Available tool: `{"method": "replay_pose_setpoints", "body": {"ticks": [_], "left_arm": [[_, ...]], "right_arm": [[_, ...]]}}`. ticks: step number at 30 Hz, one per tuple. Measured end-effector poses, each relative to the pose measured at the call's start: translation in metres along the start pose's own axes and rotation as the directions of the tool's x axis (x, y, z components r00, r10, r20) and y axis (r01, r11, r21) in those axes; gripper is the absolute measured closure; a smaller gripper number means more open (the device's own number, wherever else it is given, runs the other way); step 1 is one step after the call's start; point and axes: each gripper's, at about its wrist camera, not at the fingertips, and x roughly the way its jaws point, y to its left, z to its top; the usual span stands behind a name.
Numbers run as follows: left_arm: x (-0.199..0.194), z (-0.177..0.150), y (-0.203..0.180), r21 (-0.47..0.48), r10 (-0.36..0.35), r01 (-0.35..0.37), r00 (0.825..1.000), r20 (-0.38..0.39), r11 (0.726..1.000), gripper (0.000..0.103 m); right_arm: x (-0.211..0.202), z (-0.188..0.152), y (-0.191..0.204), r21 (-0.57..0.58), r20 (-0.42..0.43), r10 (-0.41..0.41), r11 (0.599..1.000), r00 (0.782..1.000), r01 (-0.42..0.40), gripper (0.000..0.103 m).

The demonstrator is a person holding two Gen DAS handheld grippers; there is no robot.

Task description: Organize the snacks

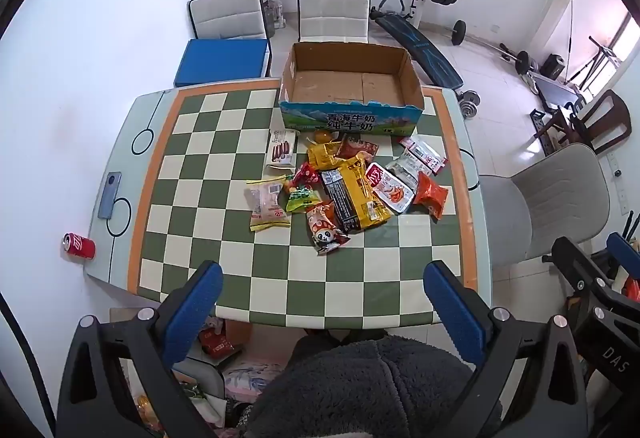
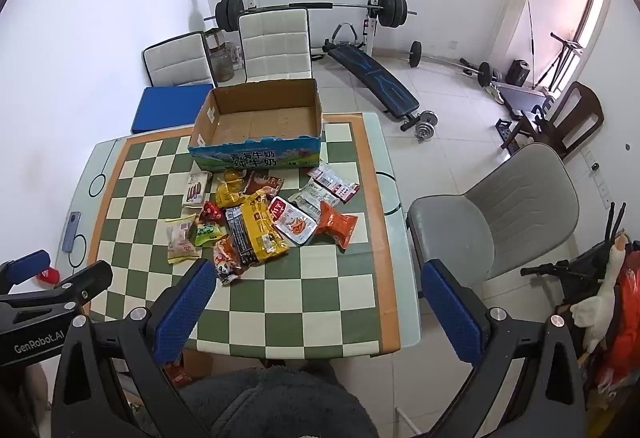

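Hovering above the near edge of the checkered table [image 1: 224, 198], both tools are held clear of everything: the left gripper [image 1: 323, 302] and the right gripper [image 2: 316, 304] are each spread to their widest, with nothing between the blue pads. The snack packets [image 1: 344, 182] are seen heaped loosely in the middle of the table, ahead of and below both grippers, and just beyond them the open cardboard box [image 1: 352, 118] stands empty at the far edge. The heap is spread mostly across the table, side to side, while the large yellow-and-black packet [image 1: 356, 198] lies with its long axis running from near to far. The nearest item is judged to be the panda packet [image 1: 326, 228], at the heap's near edge and slightly tilted. In the right wrist view it is seen just past the right gripper's left finger [image 2: 186, 308], whereas in the left wrist view it sits almost centred between the fingers, so the left gripper is probably better lined up for a first pick.
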Motion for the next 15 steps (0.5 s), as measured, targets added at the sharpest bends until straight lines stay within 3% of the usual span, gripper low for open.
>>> {"method": "replay_pose_setpoints", "body": {"ticks": [15], "left_arm": [[0.0002, 0.0002, 0.0009, -0.005, -0.015, 0.015, 1.000, 0.005, 1.000, 0.000]], "right_arm": [[0.0007, -0.0006, 0.0036, -0.003, -0.012, 0.000, 1.000, 1.000, 0.000, 0.000]]}}
